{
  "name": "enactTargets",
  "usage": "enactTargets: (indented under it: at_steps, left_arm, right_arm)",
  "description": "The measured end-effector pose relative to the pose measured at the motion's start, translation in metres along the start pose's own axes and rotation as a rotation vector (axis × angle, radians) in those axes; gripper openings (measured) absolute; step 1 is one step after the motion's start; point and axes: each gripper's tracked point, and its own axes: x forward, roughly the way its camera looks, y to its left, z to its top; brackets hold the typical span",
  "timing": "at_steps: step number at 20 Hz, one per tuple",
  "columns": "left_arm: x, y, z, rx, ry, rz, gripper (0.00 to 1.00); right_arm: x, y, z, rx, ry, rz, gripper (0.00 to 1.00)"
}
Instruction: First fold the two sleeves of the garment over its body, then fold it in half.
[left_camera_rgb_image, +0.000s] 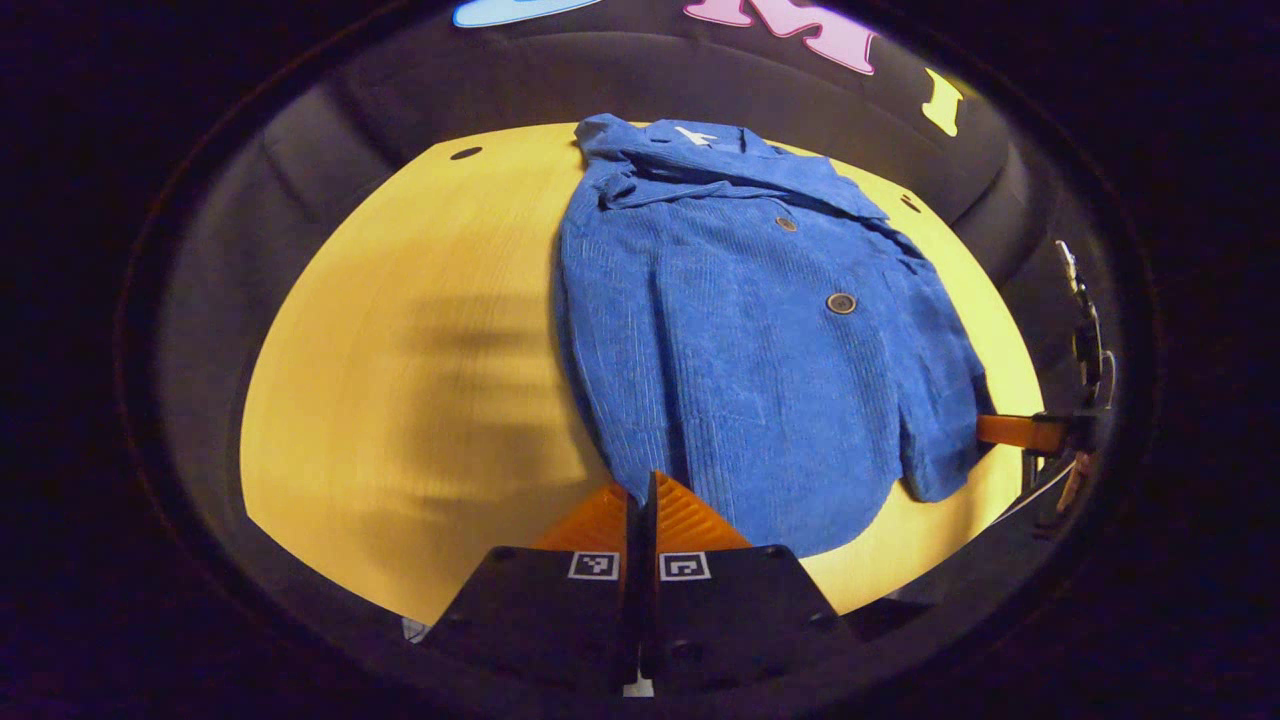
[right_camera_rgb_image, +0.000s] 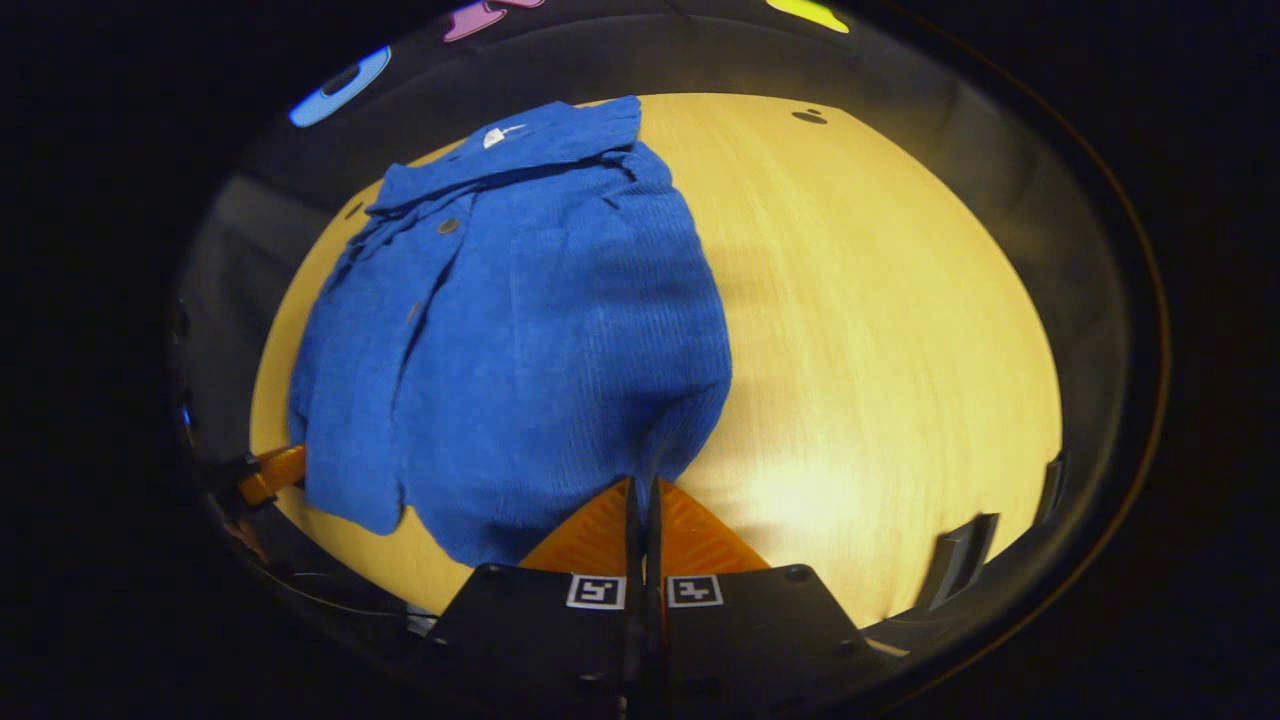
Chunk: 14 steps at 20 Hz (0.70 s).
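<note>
A pale yellow wood-grain surface (left_camera_rgb_image: 400, 380) carries a blue ribbed corduroy jacket (left_camera_rgb_image: 740, 350) with round dark buttons, lying front-up from 12 to 5 o'clock in the left gripper view, collar at the far edge, both sleeves apparently already folded over the body. The fold in half looks still to do, judging by the full length showing. Each claw is pressed together at the hem, left claw (left_camera_rgb_image: 641, 500) and right claw (right_camera_rgb_image: 641, 505); whether cloth is pinched cannot be told.

left claw (left_camera_rgb_image: 642, 490) black housing, two square coded markers, ribbed wedge fingers, right claw (right_camera_rgb_image: 641, 497) alike
</note>
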Motion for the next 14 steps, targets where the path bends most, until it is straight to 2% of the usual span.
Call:
enactTargets:
  at_steps: [3, 7, 14]
  left_arm:
    - [0.002, -0.001, 0.002, -0.061, 0.003, -0.013, 0.00]
    - [-0.017, -0.004, 0.012, -0.060, -0.026, -0.029, 0.00]
    - [-0.050, -0.019, 0.076, -0.071, -0.116, -0.068, 0.00]
  right_arm:
    - [-0.001, 0.000, 0.004, 0.018, -0.002, 0.004, 0.01]
    - [-0.017, -0.002, 0.025, 0.016, -0.037, 0.005, 0.01]
    - [-0.054, 0.019, 0.093, 0.017, -0.144, 0.072, 0.01]
